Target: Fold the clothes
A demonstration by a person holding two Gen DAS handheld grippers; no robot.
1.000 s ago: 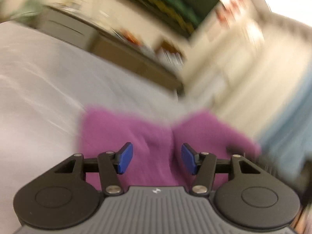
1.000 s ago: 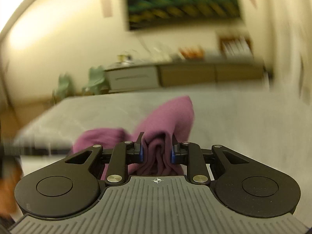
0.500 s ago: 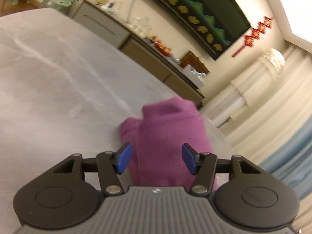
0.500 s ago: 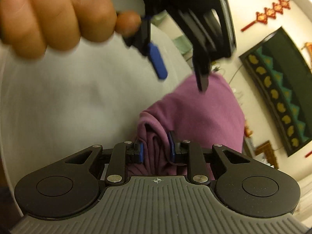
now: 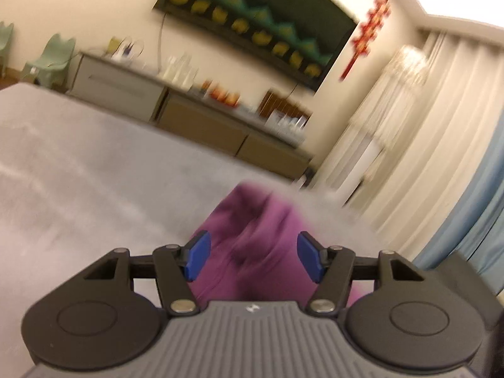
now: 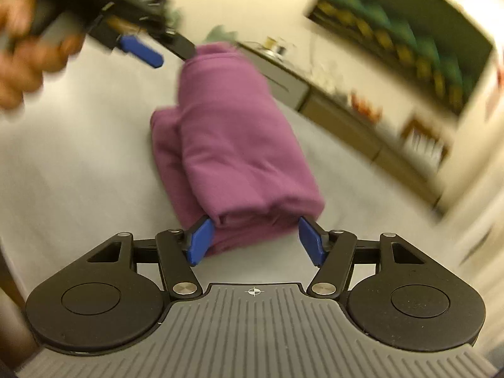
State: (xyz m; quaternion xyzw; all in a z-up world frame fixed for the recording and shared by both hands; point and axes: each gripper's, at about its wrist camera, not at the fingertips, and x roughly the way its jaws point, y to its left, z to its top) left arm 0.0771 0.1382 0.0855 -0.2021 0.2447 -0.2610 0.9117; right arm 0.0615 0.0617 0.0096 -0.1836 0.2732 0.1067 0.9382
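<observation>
A purple garment (image 6: 233, 145) lies folded in a thick bundle on the grey-white bed surface (image 6: 78, 163). My right gripper (image 6: 255, 241) is open, its blue pads just at the near end of the bundle, not pinching it. My left gripper (image 5: 252, 260) is open and empty right over the garment (image 5: 252, 236), which shows blurred between its pads. The left gripper also shows in the right wrist view (image 6: 157, 52) at the bundle's far end, held by a hand (image 6: 22, 50).
A low sideboard (image 5: 195, 123) with bottles and clutter runs along the far wall under a dark green panel (image 5: 261, 31). Pale curtains (image 5: 434, 145) and a blue curtain (image 5: 485, 220) hang on the right. Green chairs (image 5: 53, 60) stand far left.
My right gripper has opened and let go of the purple garment, which now lies folded on the bed. The left gripper stays open and has swung above the bundle.
</observation>
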